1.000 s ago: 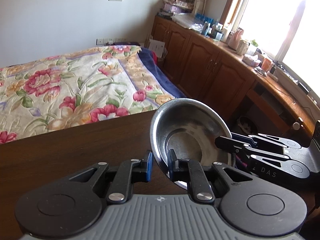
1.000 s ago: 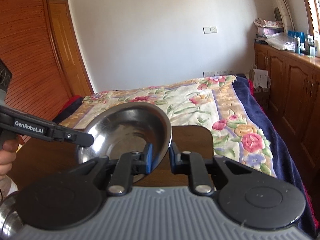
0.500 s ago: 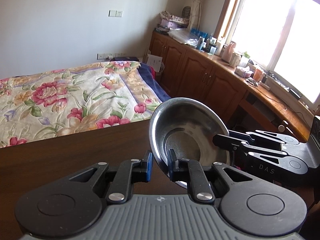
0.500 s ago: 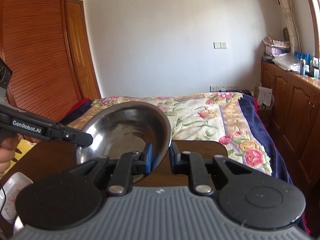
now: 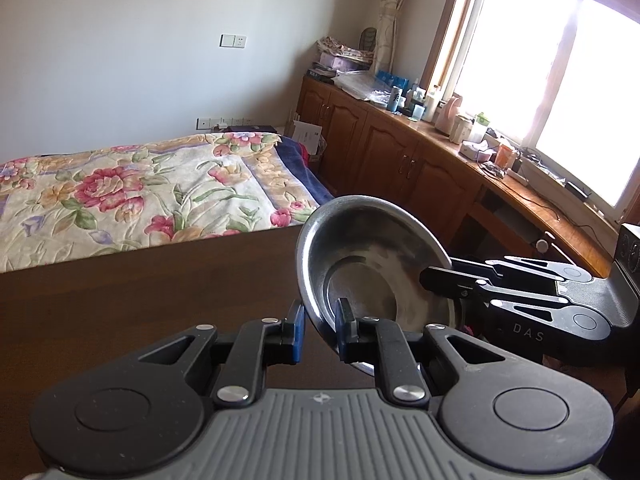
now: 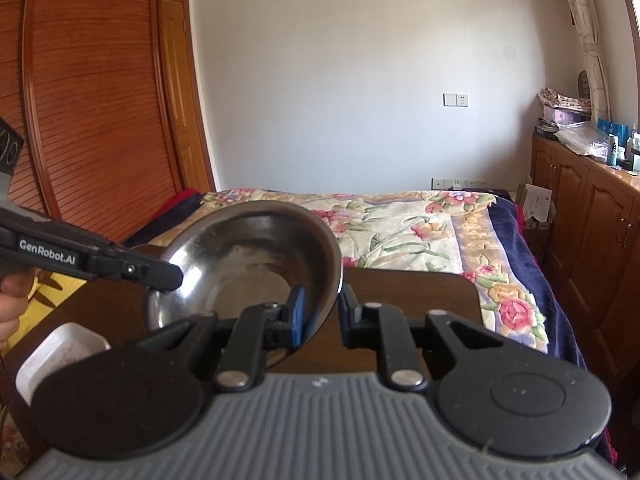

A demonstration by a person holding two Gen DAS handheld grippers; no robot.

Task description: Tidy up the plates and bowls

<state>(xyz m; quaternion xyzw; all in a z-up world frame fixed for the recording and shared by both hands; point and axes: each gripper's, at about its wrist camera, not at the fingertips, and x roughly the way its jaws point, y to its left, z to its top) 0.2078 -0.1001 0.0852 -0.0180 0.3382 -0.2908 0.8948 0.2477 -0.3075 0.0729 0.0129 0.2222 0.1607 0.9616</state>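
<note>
Grippers both pinch one steel bowl (image 5: 372, 264): our left gripper (image 5: 318, 330) clamps its near rim, our right gripper (image 6: 320, 312) clamps the opposite rim, fingers nearly closed on thin metal. Bowl is tilted, airborne above the dark wooden table (image 5: 140, 292), nothing inside it. White rectangular dish (image 6: 60, 354) sits on the table at lower left in the right view, contents unclear. Floral bedspread (image 6: 400, 232) lies beyond the table, cabinets (image 5: 400, 156) to the right. Versus a second ago, we've lifted the bowl higher; both grips unchanged.
</note>
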